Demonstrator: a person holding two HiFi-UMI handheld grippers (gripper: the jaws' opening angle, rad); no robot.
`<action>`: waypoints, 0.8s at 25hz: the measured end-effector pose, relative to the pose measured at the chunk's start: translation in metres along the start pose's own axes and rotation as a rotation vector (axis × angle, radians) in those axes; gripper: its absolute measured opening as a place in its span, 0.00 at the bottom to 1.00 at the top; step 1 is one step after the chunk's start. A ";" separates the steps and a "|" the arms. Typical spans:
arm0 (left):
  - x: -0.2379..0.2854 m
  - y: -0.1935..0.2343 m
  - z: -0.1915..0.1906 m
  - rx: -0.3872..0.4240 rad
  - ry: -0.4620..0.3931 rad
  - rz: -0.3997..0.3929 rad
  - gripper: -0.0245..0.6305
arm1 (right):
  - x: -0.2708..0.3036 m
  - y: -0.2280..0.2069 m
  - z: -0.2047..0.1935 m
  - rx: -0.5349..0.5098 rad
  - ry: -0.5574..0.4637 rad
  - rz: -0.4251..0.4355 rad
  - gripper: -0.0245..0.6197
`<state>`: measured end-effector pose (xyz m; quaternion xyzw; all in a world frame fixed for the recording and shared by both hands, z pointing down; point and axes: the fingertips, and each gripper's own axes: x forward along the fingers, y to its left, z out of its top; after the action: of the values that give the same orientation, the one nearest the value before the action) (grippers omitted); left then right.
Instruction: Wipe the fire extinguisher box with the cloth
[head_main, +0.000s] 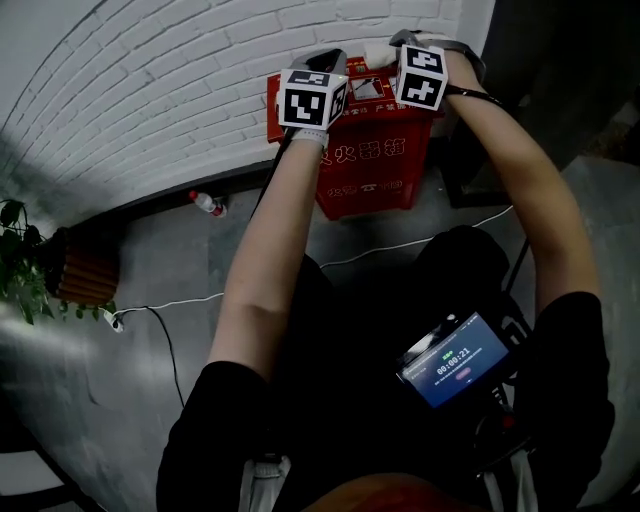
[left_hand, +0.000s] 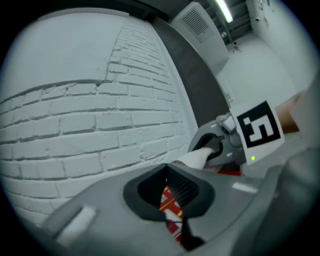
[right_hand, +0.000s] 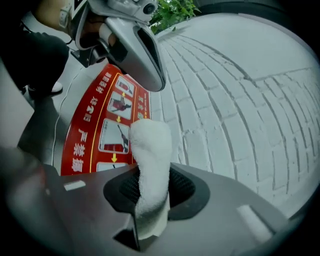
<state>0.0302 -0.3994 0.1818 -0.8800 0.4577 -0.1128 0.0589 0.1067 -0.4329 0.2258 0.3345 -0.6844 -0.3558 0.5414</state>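
Note:
A red fire extinguisher box (head_main: 368, 152) stands on the floor against the white brick wall; its top bears an instruction label (right_hand: 107, 131). My right gripper (head_main: 402, 42) is over the box's top at the wall side, shut on a white cloth (right_hand: 150, 167) that sticks out past the jaws above the label. The cloth (head_main: 378, 52) shows as a white lump in the head view. My left gripper (head_main: 325, 62) hovers over the box's left part with its jaws shut and nothing between them; the red box (left_hand: 170, 210) shows beneath them. The right gripper (left_hand: 220, 145) appears beside it.
A plastic bottle (head_main: 208, 204) lies on the grey floor left of the box. A potted plant (head_main: 22, 270) stands at the far left, and a white cable (head_main: 165, 303) runs along the floor. A dark stand (head_main: 468, 178) is right of the box.

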 end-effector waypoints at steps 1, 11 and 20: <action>-0.007 0.007 0.000 0.001 -0.002 0.012 0.04 | -0.001 -0.001 0.014 0.000 -0.018 -0.003 0.20; -0.101 0.099 -0.037 -0.041 0.030 0.164 0.04 | 0.009 0.029 0.173 -0.081 -0.171 0.026 0.20; -0.129 0.115 -0.088 -0.085 0.092 0.190 0.04 | 0.039 0.086 0.224 -0.108 -0.162 0.137 0.20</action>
<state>-0.1555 -0.3597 0.2246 -0.8281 0.5458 -0.1273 0.0110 -0.1260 -0.3930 0.2823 0.2273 -0.7270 -0.3803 0.5246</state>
